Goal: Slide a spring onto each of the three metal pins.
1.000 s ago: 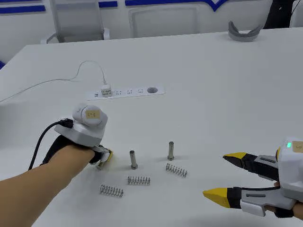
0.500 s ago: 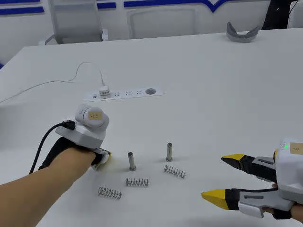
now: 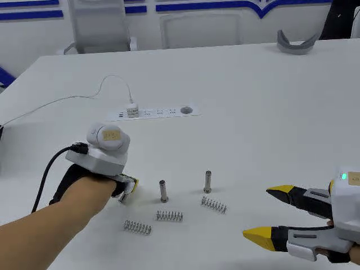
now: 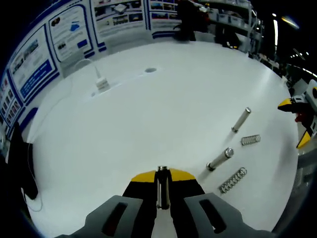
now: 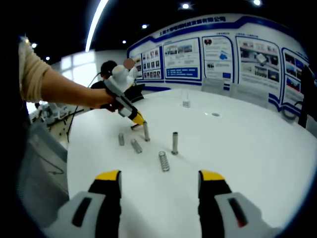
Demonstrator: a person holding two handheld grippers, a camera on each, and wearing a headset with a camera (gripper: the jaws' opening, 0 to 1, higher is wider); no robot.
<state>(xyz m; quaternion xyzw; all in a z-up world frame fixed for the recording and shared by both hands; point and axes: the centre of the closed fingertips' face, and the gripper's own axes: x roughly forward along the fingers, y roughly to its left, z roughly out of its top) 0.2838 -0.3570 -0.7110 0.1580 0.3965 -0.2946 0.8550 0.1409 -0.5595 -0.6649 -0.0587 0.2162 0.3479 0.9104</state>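
Observation:
Two metal pins stand upright on the white table, one left of the other. Three springs lie in front of them: left, middle and right. My left gripper is low over the table just left of the pins, shut on a third metal pin that runs along its yellow-tipped jaws. My right gripper hovers open at the lower right with nothing between its fingertips. Its own view looks towards the pins and the nearest spring.
A white power strip with a plugged-in charger and cable lies farther back on the table. A grey headband-like object rests near the far edge. Chairs stand behind the table.
The head camera has shifted a little. Both grippers, the pins and the springs keep their places relative to one another.

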